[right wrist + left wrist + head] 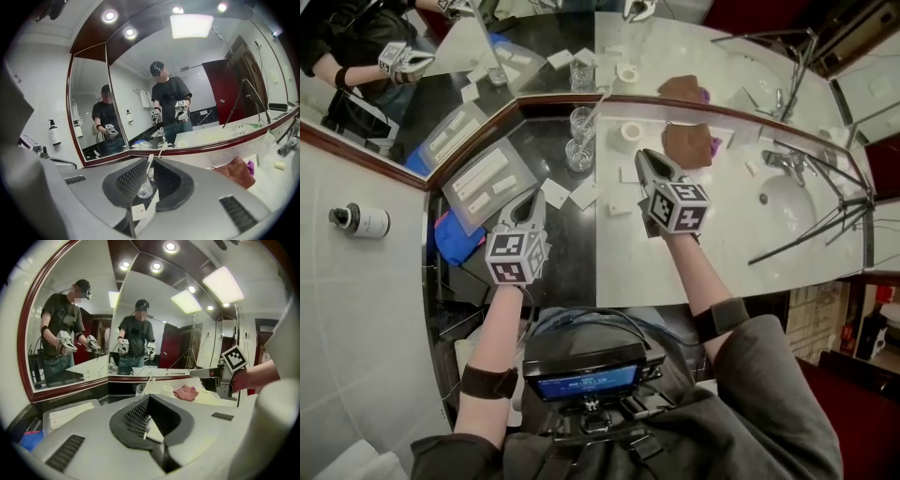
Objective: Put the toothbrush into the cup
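Left hand-held gripper (533, 199): I read its jaws as fully closed, with nothing between them.
Right hand-held gripper (644, 156): jaws a little apart, empty.
Toothbrush (149, 165): standing in the glass cup (144, 189), head up.
Cup: on the tabletop (731, 216) by the mirror corner, ahead of both grippers and touching neither.

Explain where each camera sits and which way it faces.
Head view: on the person's head, looking down at the counter; left tongs, right tongs, forearms show.
Left gripper view: on the left tongs, facing the mirror; its shut jaws, the right tongs show.
Right gripper view: on the right tongs, facing the mirror; its parted jaws show.
Shared: head and right gripper views see the toothbrush.
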A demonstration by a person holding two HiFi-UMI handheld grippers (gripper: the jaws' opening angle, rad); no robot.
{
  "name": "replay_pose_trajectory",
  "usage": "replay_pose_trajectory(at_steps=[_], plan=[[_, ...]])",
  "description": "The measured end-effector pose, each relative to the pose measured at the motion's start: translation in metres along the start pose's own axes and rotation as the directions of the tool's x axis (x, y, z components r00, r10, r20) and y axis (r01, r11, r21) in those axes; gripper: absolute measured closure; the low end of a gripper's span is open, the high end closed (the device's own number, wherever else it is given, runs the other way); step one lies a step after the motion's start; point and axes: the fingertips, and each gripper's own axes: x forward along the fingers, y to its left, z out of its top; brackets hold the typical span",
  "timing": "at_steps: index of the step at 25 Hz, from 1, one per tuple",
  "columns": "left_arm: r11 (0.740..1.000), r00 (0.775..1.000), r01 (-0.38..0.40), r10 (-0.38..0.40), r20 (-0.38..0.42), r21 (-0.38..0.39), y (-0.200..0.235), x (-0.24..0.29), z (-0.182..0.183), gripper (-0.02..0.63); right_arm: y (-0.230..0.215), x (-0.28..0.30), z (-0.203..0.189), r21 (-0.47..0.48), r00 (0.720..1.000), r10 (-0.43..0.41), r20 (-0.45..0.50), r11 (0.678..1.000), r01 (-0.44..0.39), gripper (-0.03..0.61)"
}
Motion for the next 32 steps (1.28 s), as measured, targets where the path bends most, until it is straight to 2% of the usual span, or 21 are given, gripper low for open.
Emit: replay_pose_trajectory(at_steps=[7, 17, 32], plan=[[1.0, 1.0, 0.02, -0.02, -0.002, 0.015, 0.002, -0.009, 0.001, 0.612, -0.029, -0.044, -0.022, 0.027, 0.994, -0.093, -0.058, 0.995, 0.094, 0.56], [1.0, 0.999, 0.019, -0.019, -0.036, 0.019, 0.009, -0.019, -0.012, 0.612, -0.059, -0.091, -0.06, 0.082, 0.974, -0.198, -0.114, 0.975, 0.207, 0.563], [1.0, 0.998, 0.01, -0.009, -0.055, 0.008, 0.011, -0.027, -0.025, 0.612, -0.06, -0.103, -0.079, 0.08, 0.97, -0.198, -0.138, 0.974, 0.21, 0.565]])
